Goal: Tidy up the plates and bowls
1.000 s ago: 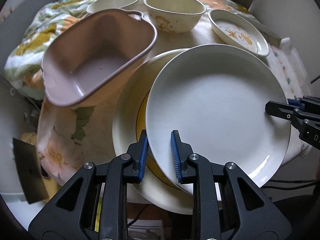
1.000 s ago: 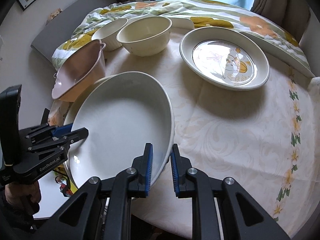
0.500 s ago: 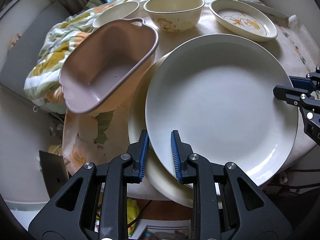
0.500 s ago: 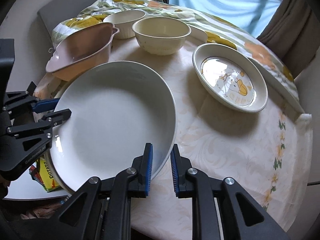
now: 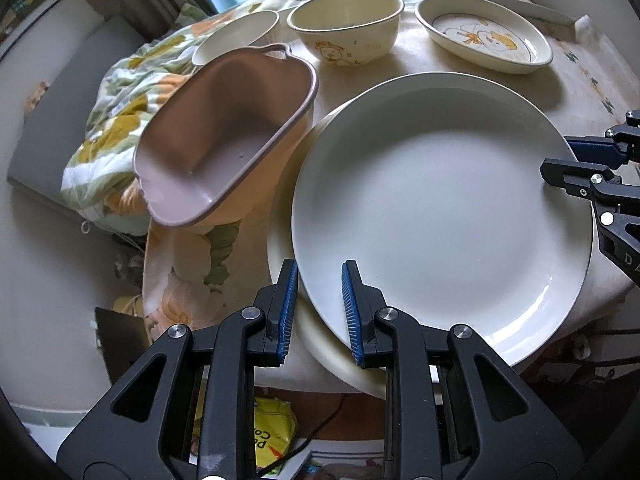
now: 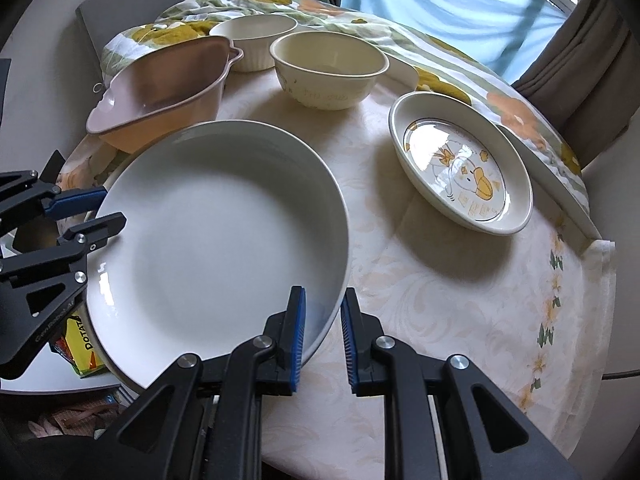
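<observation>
Round table [image 6: 440, 300] under cream floral cloth. Large plain white plate [image 5: 440, 208], near-left on table, sits atop cream plate [image 5: 288, 320] overhanging near edge. My left gripper [image 5: 320, 300] clamped on its left rim, my right gripper [image 6: 323, 320] clamped on opposite rim. Pink handled basin [image 5: 224, 140] tilted far left. Duck-print oval dish [image 6: 460, 168] right. Cream printed bowl [image 6: 328, 68] far centre; small ribbed white bowl [image 6: 252, 40] just left of it.

White plate [image 5: 440, 208]: large, plain, glossy, lying over cream plate [image 5: 288, 280] at counter edge. Pink handled bowl [image 5: 224, 136]: tilted, beside it. Cream bowl [image 5: 346, 26], ribbed white bowl [image 5: 236, 34], duck-print dish [image 5: 484, 36]: upright, behind.
</observation>
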A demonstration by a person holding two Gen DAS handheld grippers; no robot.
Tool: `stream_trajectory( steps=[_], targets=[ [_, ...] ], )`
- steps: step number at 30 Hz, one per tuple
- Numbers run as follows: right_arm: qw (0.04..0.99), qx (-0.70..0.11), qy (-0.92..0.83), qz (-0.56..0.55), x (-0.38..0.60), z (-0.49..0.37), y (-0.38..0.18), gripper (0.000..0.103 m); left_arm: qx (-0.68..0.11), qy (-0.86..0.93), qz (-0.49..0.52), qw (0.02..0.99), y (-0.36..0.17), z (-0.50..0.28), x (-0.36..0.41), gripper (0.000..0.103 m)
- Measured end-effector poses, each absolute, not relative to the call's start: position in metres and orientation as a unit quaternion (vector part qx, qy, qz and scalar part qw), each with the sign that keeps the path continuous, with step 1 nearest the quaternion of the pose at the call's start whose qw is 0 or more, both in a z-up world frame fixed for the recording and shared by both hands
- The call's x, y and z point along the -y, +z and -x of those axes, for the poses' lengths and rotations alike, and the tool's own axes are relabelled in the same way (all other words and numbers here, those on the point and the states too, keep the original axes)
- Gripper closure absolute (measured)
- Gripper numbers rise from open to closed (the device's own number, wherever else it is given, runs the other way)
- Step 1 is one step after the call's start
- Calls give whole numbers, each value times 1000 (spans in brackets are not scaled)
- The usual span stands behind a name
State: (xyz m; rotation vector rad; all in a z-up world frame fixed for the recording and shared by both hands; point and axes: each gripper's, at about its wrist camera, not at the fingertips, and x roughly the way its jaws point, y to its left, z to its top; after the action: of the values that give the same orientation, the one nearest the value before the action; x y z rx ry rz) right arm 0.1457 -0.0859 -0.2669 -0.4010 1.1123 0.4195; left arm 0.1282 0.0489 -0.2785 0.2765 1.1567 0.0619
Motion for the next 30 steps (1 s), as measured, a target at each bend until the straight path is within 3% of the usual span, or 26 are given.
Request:
stream_trajectory(
  steps=[26,29,30],
  targets=[
    [814,-526,200,142,95,-151,-269,87,-547,67,-171,817,-283,-132,-38,81],
    [813,-531,213,107,102,-154,-268,79,-551,64,-165,815,-283,-135,-36,70],
    [814,-532,214,93,107,-154,-268,78,-555,57,-159,815,-284,-135,-36,59]
  ],
)
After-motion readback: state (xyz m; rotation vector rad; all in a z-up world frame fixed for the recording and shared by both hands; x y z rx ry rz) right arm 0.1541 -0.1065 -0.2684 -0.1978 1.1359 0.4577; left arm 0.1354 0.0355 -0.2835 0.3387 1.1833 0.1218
